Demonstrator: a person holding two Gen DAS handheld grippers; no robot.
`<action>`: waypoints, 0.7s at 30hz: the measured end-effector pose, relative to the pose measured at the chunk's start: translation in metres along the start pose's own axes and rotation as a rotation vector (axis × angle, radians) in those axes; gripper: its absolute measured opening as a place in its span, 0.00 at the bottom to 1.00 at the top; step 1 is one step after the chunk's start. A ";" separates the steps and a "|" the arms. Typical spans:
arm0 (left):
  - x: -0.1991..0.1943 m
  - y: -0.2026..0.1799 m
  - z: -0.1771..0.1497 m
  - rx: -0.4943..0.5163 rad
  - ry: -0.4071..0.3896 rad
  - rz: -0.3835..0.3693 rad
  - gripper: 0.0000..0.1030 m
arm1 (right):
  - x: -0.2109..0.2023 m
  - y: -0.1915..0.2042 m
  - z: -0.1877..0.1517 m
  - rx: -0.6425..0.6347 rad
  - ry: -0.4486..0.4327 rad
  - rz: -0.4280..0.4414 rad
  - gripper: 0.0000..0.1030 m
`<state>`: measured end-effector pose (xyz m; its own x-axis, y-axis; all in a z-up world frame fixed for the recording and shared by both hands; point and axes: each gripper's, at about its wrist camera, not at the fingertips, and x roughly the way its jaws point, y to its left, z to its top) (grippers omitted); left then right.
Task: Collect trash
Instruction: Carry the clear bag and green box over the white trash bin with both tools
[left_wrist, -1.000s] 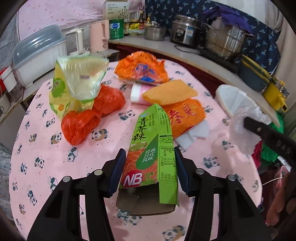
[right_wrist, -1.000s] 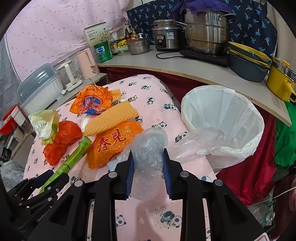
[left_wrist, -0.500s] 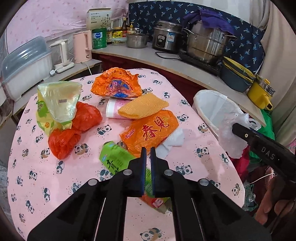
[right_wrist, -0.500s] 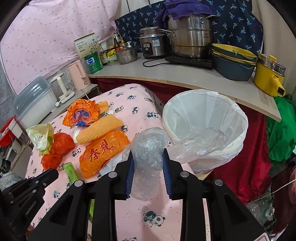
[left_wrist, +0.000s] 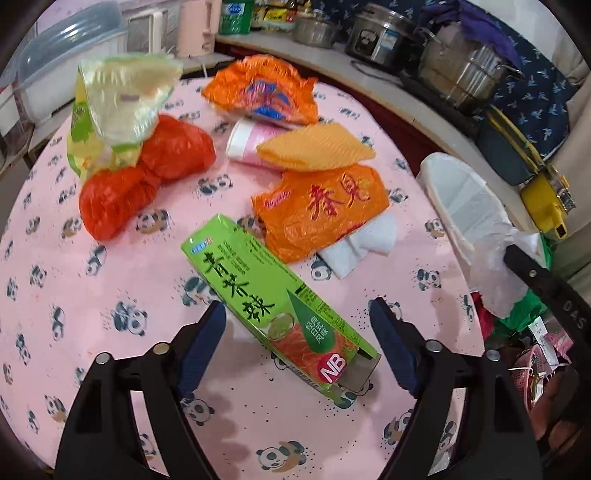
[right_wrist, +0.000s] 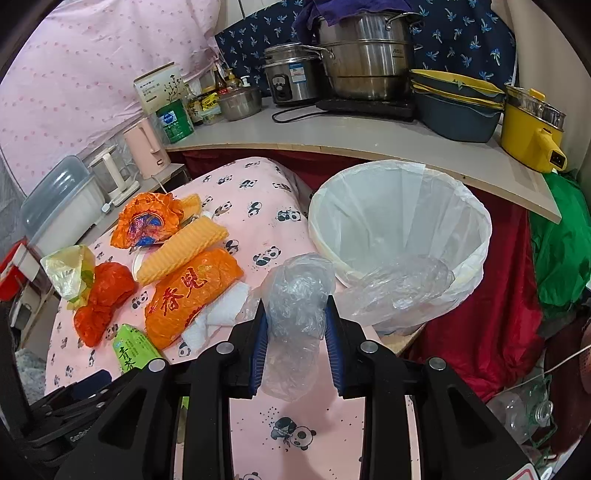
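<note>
The table (left_wrist: 122, 266), under a pink panda cloth, carries most of the litter; the bin (right_wrist: 476, 236), lined in white, stands at its far right edge, just beyond the right gripper; the bin looks empty as far as its inside shows.

Among the trash, the orange bag (left_wrist: 325, 206) with red characters lies mid-table, a white tissue (left_wrist: 365, 240) tucked under its right edge; a second orange wrapper (left_wrist: 262, 92) lies farther back, a red bag (left_wrist: 144, 173) to the left with a yellow-green bag (left_wrist: 118, 99) on it, and a yellow wafer pack (left_wrist: 314, 151) rests on a pink cup (left_wrist: 243, 138).

The green carton (left_wrist: 273, 302) lies flat and slanted at the near edge, between the fingers of the left gripper (left_wrist: 297, 339); its jaws stand wide apart and touch nothing; since the carton sits askew to them, closing now would likely catch it corner to corner and let it twist or skid out.

The right gripper (right_wrist: 295, 332) is clamped on a clear plastic bag (right_wrist: 295, 295), whose loose tail drapes right against the bin rim; released from here, the bag could fall onto the table or slide down outside the bin, as the grip is short of the opening; the limp film may also cling to the pads.
</note>
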<state>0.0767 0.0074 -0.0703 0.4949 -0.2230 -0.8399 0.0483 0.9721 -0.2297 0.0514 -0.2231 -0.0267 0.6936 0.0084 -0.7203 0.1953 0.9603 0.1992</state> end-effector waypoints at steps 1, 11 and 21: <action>0.005 0.000 -0.002 -0.007 0.012 0.009 0.75 | 0.001 -0.002 0.000 0.001 0.002 0.000 0.27; 0.035 0.011 -0.011 -0.073 0.072 0.017 0.74 | 0.016 -0.010 -0.010 0.019 0.043 0.012 0.27; 0.025 -0.006 0.001 -0.011 0.004 -0.019 0.36 | 0.035 0.004 -0.026 -0.012 0.113 0.051 0.27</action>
<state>0.0894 -0.0034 -0.0894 0.4901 -0.2420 -0.8374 0.0480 0.9667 -0.2512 0.0581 -0.2117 -0.0682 0.6197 0.0875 -0.7799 0.1530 0.9612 0.2295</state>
